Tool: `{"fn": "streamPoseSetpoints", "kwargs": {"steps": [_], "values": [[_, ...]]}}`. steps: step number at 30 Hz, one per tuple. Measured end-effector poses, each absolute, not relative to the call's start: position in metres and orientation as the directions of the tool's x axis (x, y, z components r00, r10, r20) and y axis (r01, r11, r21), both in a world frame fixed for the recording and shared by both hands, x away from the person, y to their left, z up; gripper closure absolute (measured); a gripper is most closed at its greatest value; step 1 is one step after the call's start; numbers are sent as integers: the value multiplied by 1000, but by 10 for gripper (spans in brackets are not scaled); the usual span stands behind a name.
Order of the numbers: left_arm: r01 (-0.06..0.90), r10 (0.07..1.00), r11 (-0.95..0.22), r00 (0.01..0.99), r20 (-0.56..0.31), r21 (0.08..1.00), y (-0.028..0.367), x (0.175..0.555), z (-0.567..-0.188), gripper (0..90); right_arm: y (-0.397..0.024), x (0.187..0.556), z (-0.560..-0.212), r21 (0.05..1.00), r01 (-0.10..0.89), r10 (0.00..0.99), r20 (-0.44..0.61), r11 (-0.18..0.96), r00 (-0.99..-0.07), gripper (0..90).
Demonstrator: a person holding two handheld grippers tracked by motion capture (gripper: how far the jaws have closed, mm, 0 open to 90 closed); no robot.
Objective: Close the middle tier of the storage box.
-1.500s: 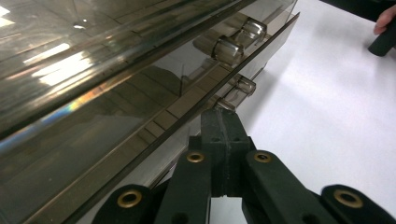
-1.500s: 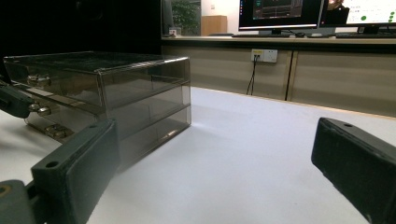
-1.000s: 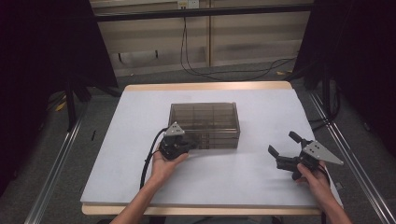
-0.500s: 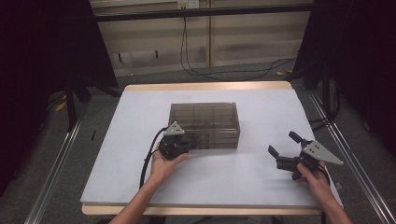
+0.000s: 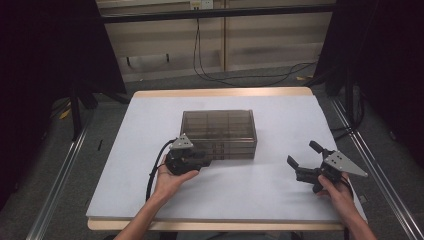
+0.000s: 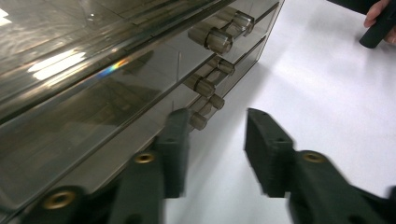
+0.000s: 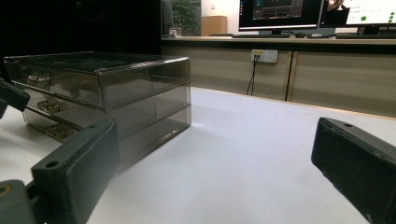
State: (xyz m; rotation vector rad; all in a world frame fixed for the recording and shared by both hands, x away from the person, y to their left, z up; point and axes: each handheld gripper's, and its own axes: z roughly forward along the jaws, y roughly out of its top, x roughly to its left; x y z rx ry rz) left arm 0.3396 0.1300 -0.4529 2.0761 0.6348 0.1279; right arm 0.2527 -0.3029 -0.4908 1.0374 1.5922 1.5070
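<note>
From above, nothing has moved: the left gripper (image 5: 202,159) stays at the drawer box (image 5: 218,133), so no pull yet. Its own view shows open jaws beside a knob (image 6: 198,120). The right gripper (image 7: 215,177) waits, open, box ahead-left.

Both forearms were bare, no sleeves showing. The left gripper (image 5: 186,159) was black with a grey three-cornered plate on top, brass-coloured screws at its jaw bases and a black cable. The right gripper (image 5: 307,161) matched: black, blocky jaws, grey plate.
</note>
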Motion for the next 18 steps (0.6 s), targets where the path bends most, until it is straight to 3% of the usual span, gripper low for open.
{"fn": "streamPoseSetpoints", "kwargs": {"steps": [11, 18], "values": [[396, 511, -416, 847, -149, 819, 136, 328, -442, 230, -303, 253, -491, 996, 85, 899, 35, 2, -436, 8], [412, 544, -404, 826, -148, 817, 156, 321, -441, 140, -302, 253, -491, 996, 85, 901, 36, 1, -432, 8]]}}
